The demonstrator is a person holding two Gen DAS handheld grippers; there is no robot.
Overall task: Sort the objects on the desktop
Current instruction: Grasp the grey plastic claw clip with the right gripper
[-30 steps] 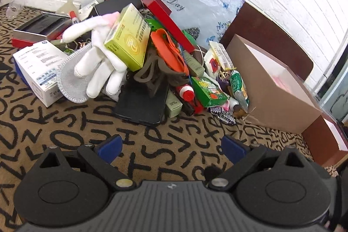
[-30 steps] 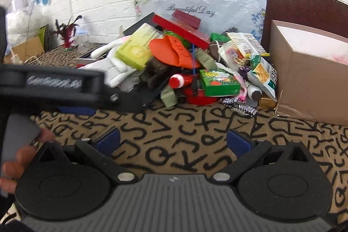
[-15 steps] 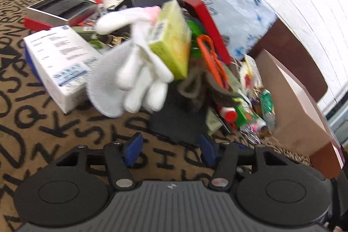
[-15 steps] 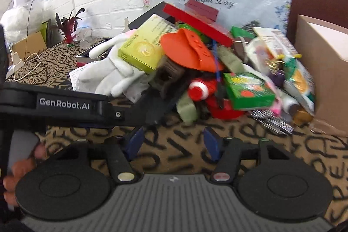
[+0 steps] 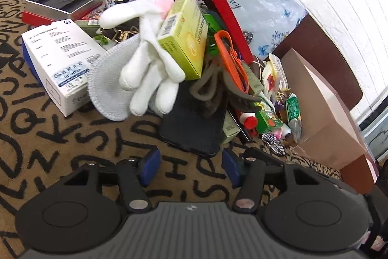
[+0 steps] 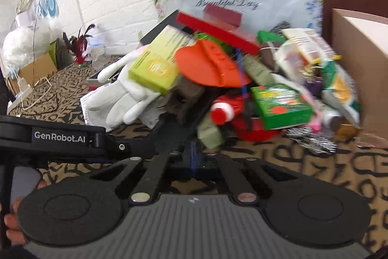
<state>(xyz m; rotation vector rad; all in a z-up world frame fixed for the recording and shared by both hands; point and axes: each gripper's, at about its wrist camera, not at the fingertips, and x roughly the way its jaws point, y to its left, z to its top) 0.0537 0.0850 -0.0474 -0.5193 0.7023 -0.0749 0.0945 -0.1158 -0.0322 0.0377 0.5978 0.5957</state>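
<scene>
L gripper (image 5: 191, 165) hovered low over the counter (image 5: 60, 137), blue pads set partly apart w/ nothing between them, aimed at the near edge of a flat black case (image 5: 194, 125). The case lay at the front of a heaped pile: white glove (image 5: 148, 74) draped over a yellow-green box (image 5: 186, 40), orange scissors (image 5: 230, 57) just right of that box, white printed box (image 5: 58, 57) on the left, red-capped bottle (image 5: 249, 120) and green packet (image 5: 266, 118) toward the right. Brown cardboard box (image 5: 322, 113) stood right of the pile. R gripper (image 6: 192, 159) had its pads drawn together, empty, near the pile's front; view blurred. L unit's black arm (image 6: 72, 140) crossed the R view.
</scene>
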